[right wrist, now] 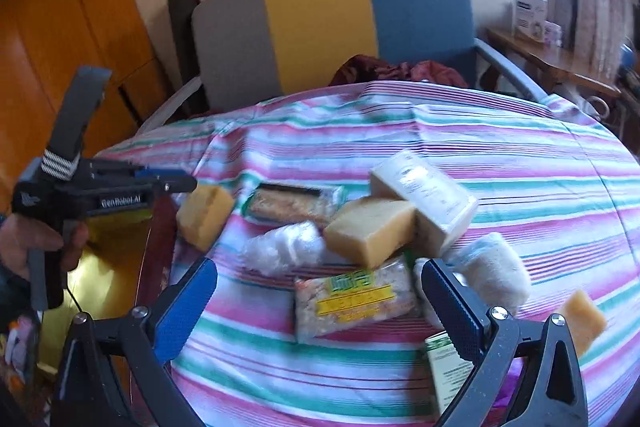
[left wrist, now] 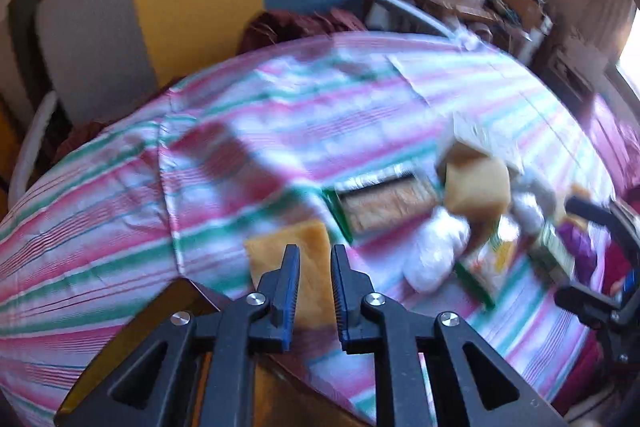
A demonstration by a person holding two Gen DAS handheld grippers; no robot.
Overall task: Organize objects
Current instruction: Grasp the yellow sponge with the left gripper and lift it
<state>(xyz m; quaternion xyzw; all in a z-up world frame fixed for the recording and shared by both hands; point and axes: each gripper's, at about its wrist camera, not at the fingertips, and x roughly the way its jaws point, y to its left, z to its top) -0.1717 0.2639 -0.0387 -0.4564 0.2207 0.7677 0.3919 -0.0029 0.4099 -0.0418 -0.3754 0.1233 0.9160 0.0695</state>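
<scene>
My left gripper (left wrist: pixel 316 259) is shut on the near edge of a yellow block (left wrist: pixel 288 243), which tilts at the striped table's left edge. From the right wrist view the same gripper (right wrist: pixel 188 183) pinches that block (right wrist: pixel 204 215) at its upper corner, with a hand on its handle. My right gripper (right wrist: pixel 320 303) stands wide open and empty over a clear packet with a yellow label (right wrist: pixel 352 303). Behind it lie a bigger yellow block (right wrist: pixel 372 231), a white wrapped box (right wrist: pixel 428 195), a clear bag (right wrist: pixel 284 247) and a flat tray packet (right wrist: pixel 292 203).
The striped tablecloth (right wrist: pixel 520 155) covers a round table. A white fluffy bag (right wrist: pixel 496 275), a small yellow block (right wrist: pixel 580 315) and a green-and-white box (right wrist: pixel 448 367) sit near the right fingers. An open yellow-lined box (right wrist: pixel 104 267) stands beside the table's left edge. A grey, yellow and blue chair (right wrist: pixel 320 19) stands behind.
</scene>
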